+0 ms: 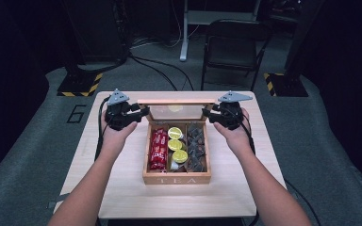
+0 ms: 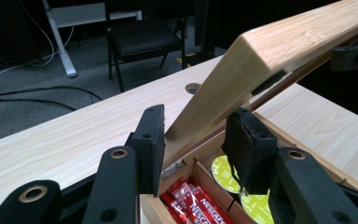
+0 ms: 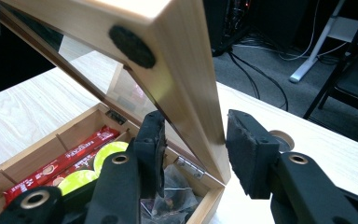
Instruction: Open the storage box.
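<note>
At 9 o'clock of the box, left gripper, jaws clenched on the left edge of the lid; one pad flat on the wood, other pad close at the far side, contact there unclear. Lid tilted up, almost upright, hinged at 12 o'clock of the box. Box in the middle of the tabletop, open: red sachets at left, yellow-green capsules in the centre, dark packets at right. At 3 o'clock, right gripper, jaws around the right lid edge; inner pad touching, outer pad slightly apart.
</note>
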`<state>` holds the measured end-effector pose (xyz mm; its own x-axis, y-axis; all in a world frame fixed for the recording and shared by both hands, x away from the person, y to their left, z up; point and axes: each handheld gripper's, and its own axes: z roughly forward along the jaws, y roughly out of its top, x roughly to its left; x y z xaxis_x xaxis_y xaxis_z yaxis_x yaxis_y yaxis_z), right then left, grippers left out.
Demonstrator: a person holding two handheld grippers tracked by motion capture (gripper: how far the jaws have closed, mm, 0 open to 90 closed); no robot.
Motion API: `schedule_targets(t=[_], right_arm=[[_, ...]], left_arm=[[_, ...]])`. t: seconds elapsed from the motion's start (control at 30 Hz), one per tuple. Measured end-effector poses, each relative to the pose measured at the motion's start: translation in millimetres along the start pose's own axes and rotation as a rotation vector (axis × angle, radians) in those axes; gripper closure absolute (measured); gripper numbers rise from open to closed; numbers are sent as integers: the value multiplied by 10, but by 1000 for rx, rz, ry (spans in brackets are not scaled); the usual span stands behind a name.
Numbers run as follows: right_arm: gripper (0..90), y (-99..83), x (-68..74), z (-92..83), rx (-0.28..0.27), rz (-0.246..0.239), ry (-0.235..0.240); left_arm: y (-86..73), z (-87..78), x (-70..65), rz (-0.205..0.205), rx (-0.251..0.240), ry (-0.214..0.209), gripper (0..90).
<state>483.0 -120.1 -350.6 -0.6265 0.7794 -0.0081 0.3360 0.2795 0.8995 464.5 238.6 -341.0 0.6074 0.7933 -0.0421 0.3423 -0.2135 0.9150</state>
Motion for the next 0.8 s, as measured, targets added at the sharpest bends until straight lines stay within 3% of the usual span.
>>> schedule_targets(t=[0.13,0.23,0.8], right_arm=[[573,16,-6,10,4,1,-3],[573,24,-11,20,-1,0,-8],[574,45,-56,79,-8,-1,-9]], left_arm=[[-12,15,13,-1,11,2,585],[-37,46,14,11,20,37,570],[-45,187,65,-9,38,49,618]])
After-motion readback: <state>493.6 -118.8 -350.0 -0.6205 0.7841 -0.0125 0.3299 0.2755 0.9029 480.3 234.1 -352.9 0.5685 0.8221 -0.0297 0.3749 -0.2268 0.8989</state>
